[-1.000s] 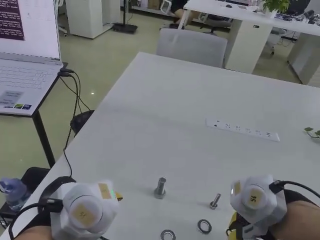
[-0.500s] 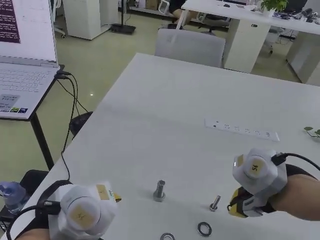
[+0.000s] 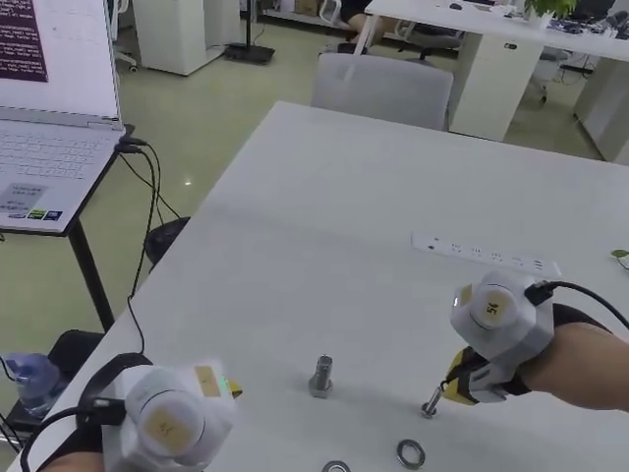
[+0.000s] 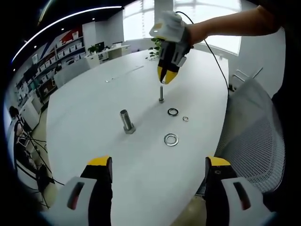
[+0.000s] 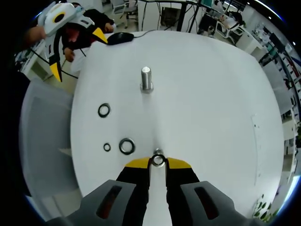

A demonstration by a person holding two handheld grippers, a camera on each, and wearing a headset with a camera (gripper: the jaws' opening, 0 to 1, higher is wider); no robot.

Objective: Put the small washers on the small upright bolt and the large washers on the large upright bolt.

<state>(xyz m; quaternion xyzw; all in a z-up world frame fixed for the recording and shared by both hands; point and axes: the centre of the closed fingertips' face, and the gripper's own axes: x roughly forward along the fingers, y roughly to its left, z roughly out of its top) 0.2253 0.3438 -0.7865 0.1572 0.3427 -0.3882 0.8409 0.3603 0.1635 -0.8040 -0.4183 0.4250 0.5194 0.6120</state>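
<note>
The large upright bolt (image 3: 321,377) stands near the front of the white table (image 3: 324,246), with the small upright bolt (image 3: 430,401) to its right. My right gripper (image 3: 454,386) hovers just over the small bolt's top, shut on a small washer (image 5: 158,160) held between its yellow tips. Three loose washers lie flat close by: a large one (image 4: 170,139), another ring (image 4: 173,112) and a small one (image 4: 185,118). My left gripper (image 4: 159,164) stands open with nothing between its jaws, low at the table's front left corner (image 3: 224,389), facing the large bolt (image 4: 126,121).
A white power strip (image 3: 486,256) lies across the table behind the bolts. An open laptop (image 3: 49,157) sits on a side stand at the left, with cables hanging. A grey chair (image 3: 383,88) stands at the far edge. A bottle (image 3: 29,379) is low on the left.
My right gripper has risen from the table's front right and moved forward and left, over the small bolt. The left gripper has barely moved.
</note>
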